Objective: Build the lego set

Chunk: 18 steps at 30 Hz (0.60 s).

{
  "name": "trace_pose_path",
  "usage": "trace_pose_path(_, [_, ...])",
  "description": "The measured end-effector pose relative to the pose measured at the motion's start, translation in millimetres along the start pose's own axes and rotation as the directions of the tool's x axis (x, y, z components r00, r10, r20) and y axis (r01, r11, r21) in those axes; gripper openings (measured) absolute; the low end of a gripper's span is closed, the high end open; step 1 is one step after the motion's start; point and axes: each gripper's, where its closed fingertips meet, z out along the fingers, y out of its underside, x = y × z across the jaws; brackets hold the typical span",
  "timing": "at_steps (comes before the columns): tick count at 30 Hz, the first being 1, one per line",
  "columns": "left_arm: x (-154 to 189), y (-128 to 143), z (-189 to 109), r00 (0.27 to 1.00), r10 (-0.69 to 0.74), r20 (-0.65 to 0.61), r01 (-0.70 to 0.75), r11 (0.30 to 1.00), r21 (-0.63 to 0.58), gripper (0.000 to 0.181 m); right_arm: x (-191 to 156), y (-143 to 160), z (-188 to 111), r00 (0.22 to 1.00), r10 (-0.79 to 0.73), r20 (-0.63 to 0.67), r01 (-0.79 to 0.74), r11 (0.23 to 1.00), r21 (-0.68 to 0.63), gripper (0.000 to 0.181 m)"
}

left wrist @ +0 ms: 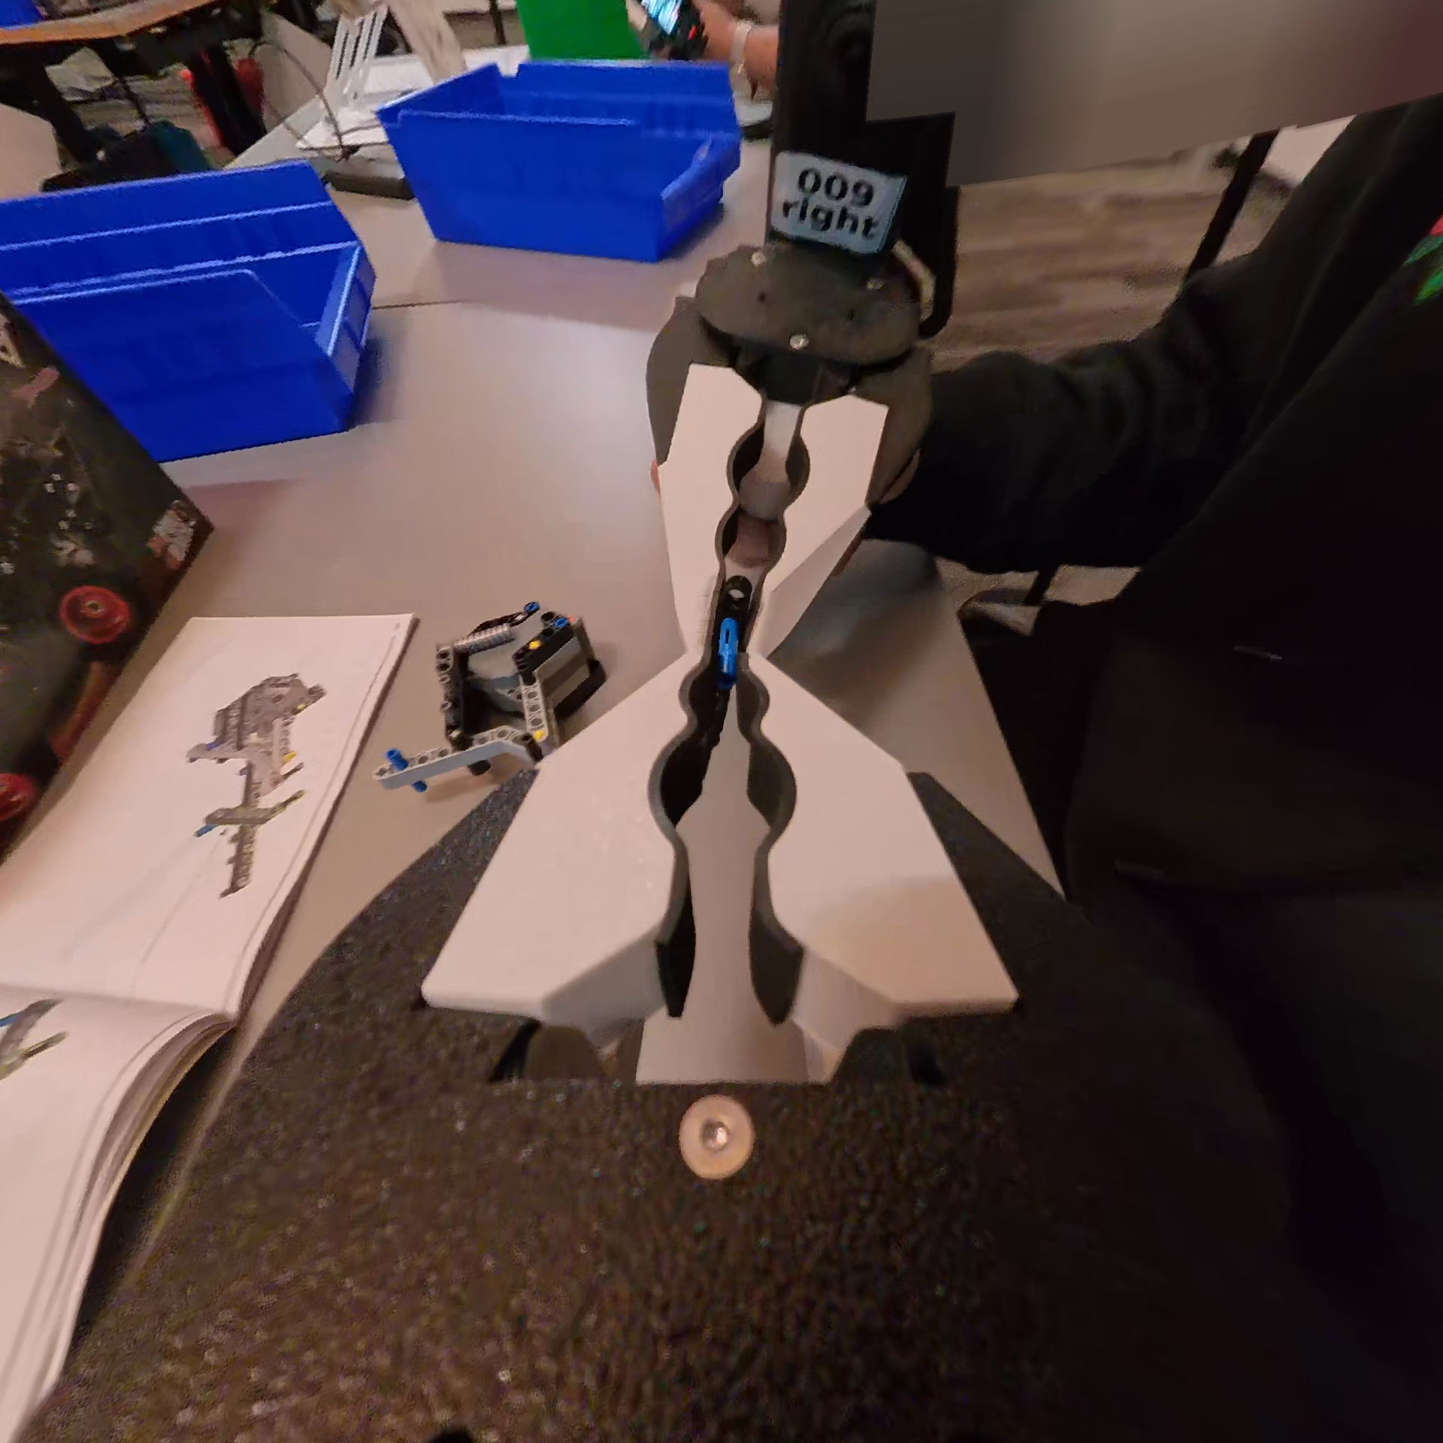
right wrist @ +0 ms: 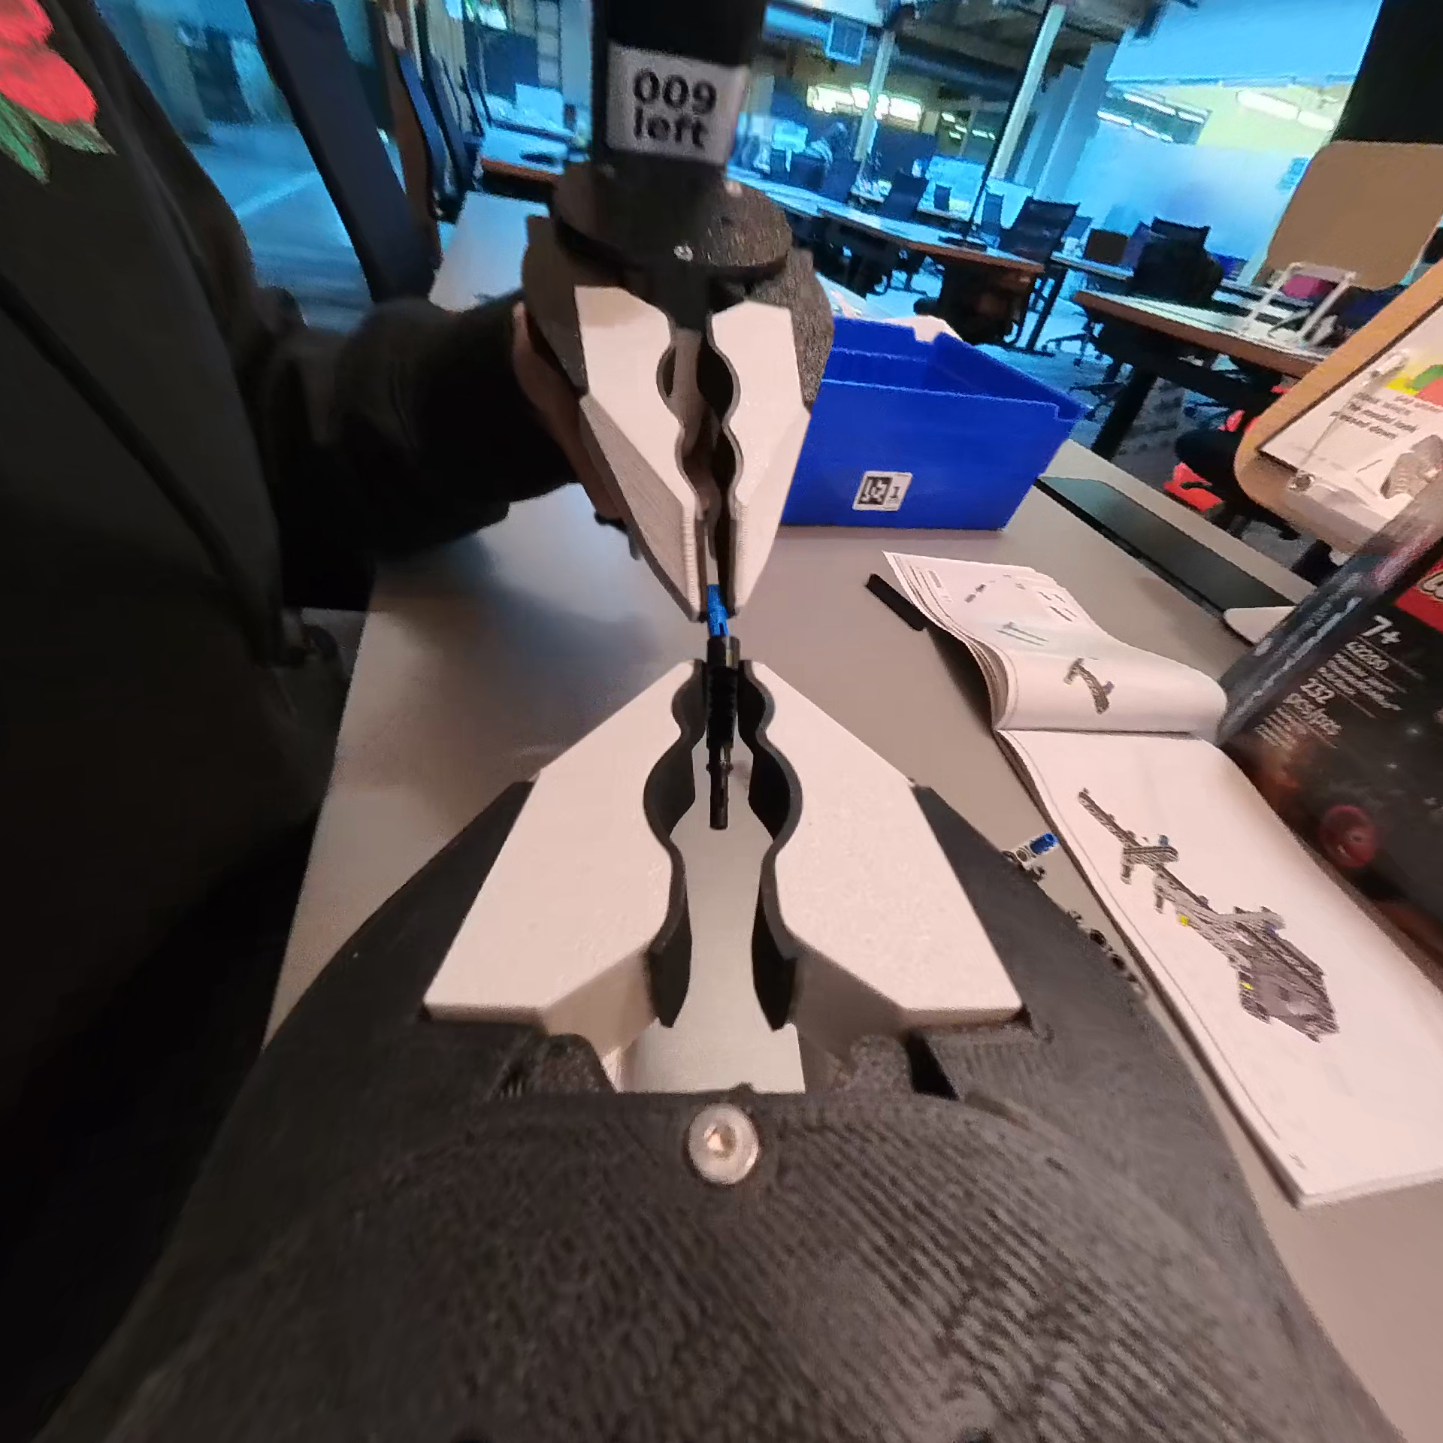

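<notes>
Facing tip to tip above the tabletop (left wrist: 500, 437), the left hand-held gripper (left wrist: 722, 679) is pinching a blue pin (left wrist: 728, 642) while the right hand-held gripper (right wrist: 718, 695) is clamping a black axle piece (right wrist: 718, 750), apparently joining them, needing straight alignment.

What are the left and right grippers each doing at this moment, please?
Left gripper: shut on the blue pin.
Right gripper: shut on the black beam, tip to tip with the left.
</notes>
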Motion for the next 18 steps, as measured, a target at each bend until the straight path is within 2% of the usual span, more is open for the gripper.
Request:
trace_pose_path(2, [-0.6,2.6,1.2,1.000,0.012,0.025,-0.011,0.999,-0.039,0.002,0.7,3.1,0.6,0.999,-0.038,-0.019,0.038,0.999,-0.029,0.005])
trace_pose_path(8, [-1.9,6.3,3.5,0.975,-0.210,-0.074,0.211,0.977,0.005,0.002,2.7,7.9,0.7,0.989,-0.137,-0.055,0.130,0.986,-0.109,0.005])
trace_pose_path(15, [-1.1,15.0,4.0,0.987,-0.161,-0.027,0.158,0.984,-0.086,0.002,2.2,20.4,3.8,0.946,-0.318,-0.058,0.287,0.910,-0.299,0.005])
trace_pose_path(18, [-0.3,22.4,8.3,0.997,-0.080,0.000,0.079,0.987,-0.140,0.002,0.7,31.2,5.2,0.932,-0.362,-0.030,0.328,0.873,-0.360,0.005])
